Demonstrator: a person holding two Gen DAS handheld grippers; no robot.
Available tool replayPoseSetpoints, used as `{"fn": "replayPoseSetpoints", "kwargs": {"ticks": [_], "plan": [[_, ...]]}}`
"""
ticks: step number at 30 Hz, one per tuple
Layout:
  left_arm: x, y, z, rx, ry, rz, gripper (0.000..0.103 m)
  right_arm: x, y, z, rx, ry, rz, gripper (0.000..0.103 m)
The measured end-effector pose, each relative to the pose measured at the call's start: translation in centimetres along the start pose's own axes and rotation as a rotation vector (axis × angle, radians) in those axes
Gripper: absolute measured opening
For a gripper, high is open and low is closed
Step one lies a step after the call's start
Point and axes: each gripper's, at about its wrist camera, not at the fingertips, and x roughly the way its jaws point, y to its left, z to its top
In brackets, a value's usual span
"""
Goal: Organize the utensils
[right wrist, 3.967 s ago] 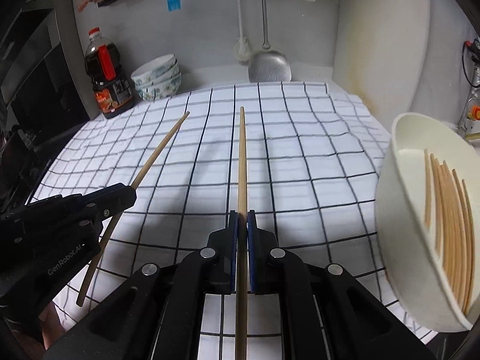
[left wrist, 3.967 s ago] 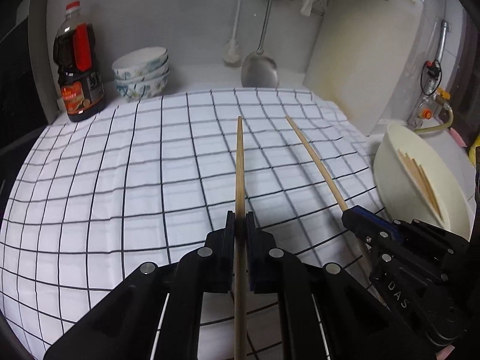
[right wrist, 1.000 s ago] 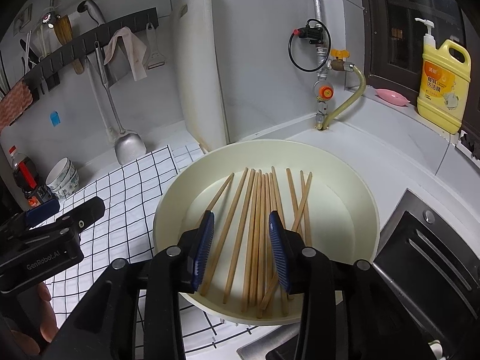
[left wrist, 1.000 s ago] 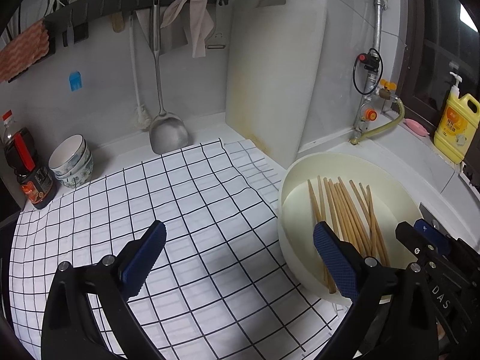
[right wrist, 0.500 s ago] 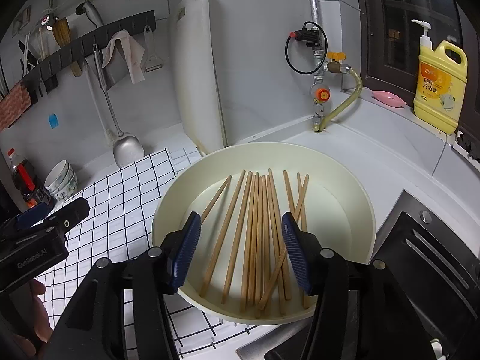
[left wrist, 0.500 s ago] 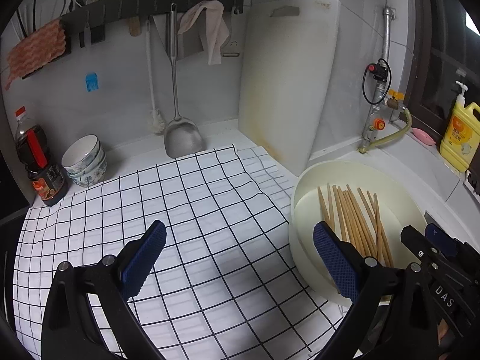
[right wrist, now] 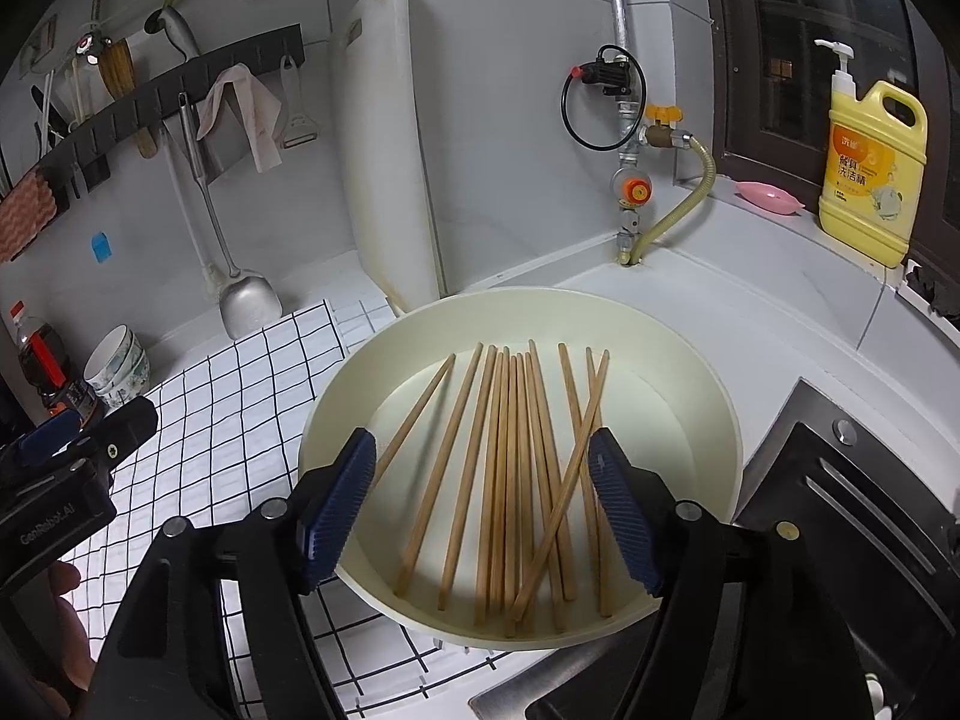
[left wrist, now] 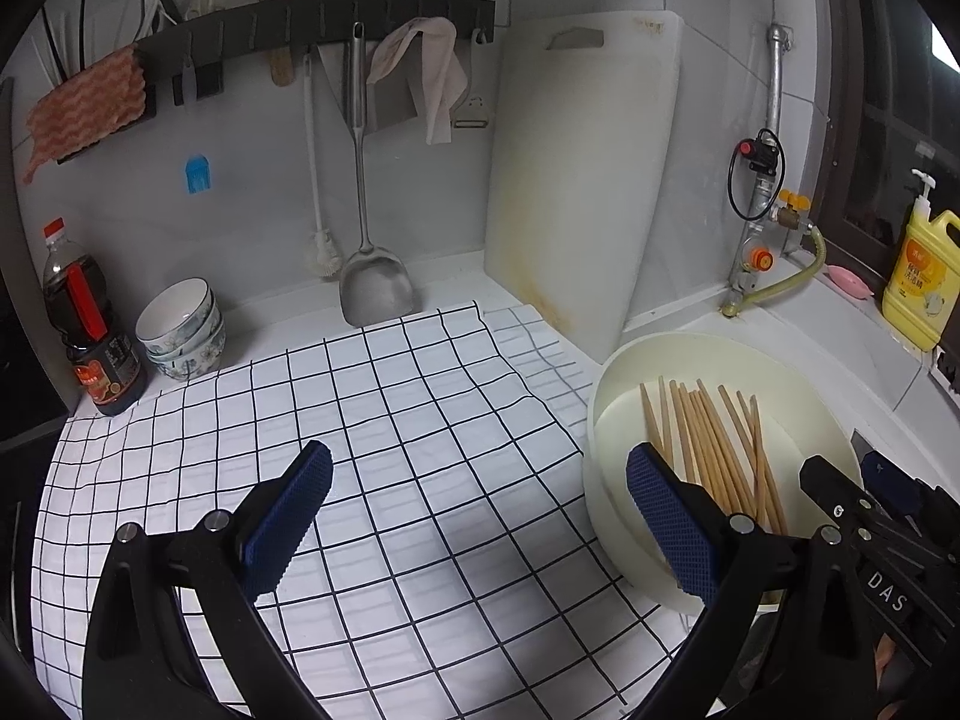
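Several wooden chopsticks (right wrist: 510, 462) lie side by side in a cream round basin (right wrist: 708, 396); one of them lies crossed over the others. My right gripper (right wrist: 480, 504) hovers over the basin's near rim, its jaws opening, with nothing pressed between the pads. In the left wrist view the same basin (left wrist: 798, 360) with its chopsticks (left wrist: 714, 444) sits at the right. My left gripper (left wrist: 480, 516) stands wide open above the checked cloth (left wrist: 390, 420), empty. The right gripper's body (left wrist: 870, 540) shows at the lower right of that view.
A white cutting board (left wrist: 576, 180) leans on the wall behind the basin. A ladle (left wrist: 372, 276), stacked bowls (left wrist: 180, 330) and a sauce bottle (left wrist: 90, 336) stand at the back. A yellow detergent bottle (right wrist: 870, 168) and a stove edge (right wrist: 840, 540) are at the right.
Each gripper held one chopstick over the cloth four seconds ago; both now stand empty beside the basin. Over the last second the right jaws spread wider, and the left view tilted slightly.
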Motion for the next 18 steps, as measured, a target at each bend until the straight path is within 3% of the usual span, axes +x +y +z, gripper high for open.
{"fn": "replayPoseSetpoints", "kwargs": {"ticks": [18], "plan": [[-0.39,0.14,0.20,-0.001,-0.008,-0.006,0.097,0.21,-0.29,0.03,0.010,0.001,-0.001,0.076]]}}
